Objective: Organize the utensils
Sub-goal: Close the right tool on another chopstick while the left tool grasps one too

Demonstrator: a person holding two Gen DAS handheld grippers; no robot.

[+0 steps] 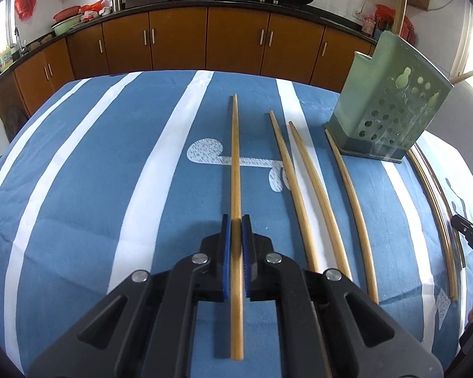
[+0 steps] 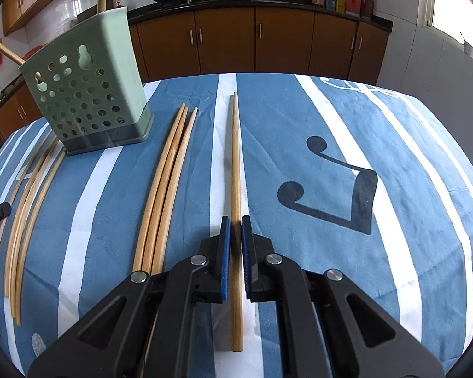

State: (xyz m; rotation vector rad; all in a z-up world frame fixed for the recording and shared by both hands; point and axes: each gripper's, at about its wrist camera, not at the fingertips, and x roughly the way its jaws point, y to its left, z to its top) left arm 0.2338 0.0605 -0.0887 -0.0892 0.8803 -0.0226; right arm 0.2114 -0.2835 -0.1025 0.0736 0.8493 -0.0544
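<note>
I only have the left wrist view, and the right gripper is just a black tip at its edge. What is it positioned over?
Observer: The right gripper straddles a lone chopstick, one blue pad on each side. I cannot tell whether it pinches it.
Operator: Anything close on its left?
Observer: Three chopsticks lie touching side by side, between it and the green holder.
</note>
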